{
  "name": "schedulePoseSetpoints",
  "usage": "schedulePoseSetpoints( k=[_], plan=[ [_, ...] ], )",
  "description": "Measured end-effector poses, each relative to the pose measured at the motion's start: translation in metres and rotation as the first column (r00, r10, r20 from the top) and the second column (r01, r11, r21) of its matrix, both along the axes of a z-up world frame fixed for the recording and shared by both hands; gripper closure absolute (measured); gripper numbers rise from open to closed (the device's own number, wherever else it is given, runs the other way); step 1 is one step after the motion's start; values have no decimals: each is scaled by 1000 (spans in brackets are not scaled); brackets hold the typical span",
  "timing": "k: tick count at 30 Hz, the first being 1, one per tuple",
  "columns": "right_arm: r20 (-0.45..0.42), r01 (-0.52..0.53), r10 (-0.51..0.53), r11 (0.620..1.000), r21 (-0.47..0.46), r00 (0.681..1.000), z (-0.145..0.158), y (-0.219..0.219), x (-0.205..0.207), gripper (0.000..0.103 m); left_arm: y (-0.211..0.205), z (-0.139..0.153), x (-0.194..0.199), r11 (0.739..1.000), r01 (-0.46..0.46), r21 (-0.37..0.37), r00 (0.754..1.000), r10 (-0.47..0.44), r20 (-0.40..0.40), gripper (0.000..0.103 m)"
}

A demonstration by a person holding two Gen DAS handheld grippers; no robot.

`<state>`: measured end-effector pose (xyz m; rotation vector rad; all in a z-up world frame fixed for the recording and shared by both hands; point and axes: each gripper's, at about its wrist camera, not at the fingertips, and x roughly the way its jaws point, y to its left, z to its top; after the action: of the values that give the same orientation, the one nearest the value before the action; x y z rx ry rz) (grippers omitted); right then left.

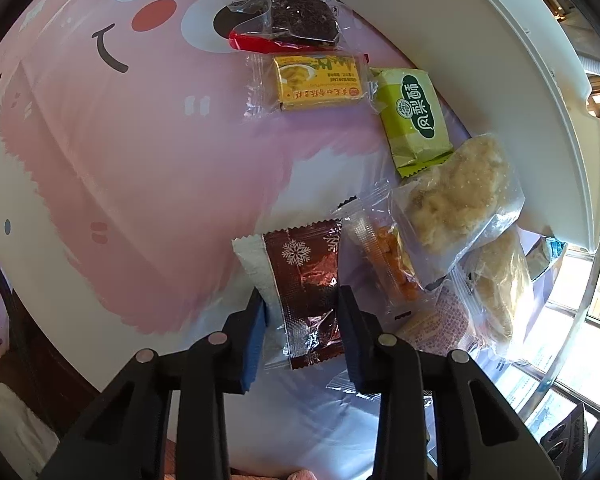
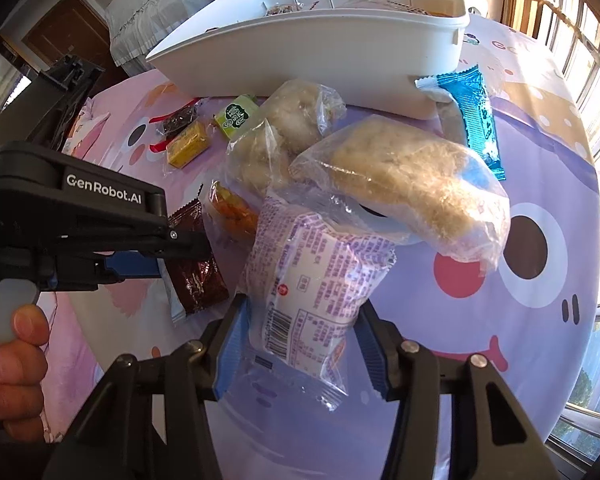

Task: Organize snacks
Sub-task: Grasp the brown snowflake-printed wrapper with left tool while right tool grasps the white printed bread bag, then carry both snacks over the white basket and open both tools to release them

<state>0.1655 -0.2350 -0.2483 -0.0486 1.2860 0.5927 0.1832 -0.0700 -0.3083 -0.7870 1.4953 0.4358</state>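
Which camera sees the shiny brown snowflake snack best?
The left wrist view: the brown snowflake packet lies face-up, whole, between the left gripper fingers, which pinch it. In the right wrist view, that gripper's body covers its middle, leaving two brown ends showing.

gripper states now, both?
Left gripper: shut on the brown snowflake packet.
Right gripper: closed on the white and purple snack bag.
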Motion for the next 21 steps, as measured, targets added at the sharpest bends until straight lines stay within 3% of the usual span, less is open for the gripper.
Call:
schedulePoseSetpoints(
  k=[9,21],
  plan=[
    [-2,-4,4,999,-49,1000,1,10,-2,55,22,0,-16,1000,7,-3,1000,-7,-10,71],
    [30,18,-16,997,-74,999,25,20,-9,57,38,30,-22,996,85,35,996,-86,10,74]
  ],
)
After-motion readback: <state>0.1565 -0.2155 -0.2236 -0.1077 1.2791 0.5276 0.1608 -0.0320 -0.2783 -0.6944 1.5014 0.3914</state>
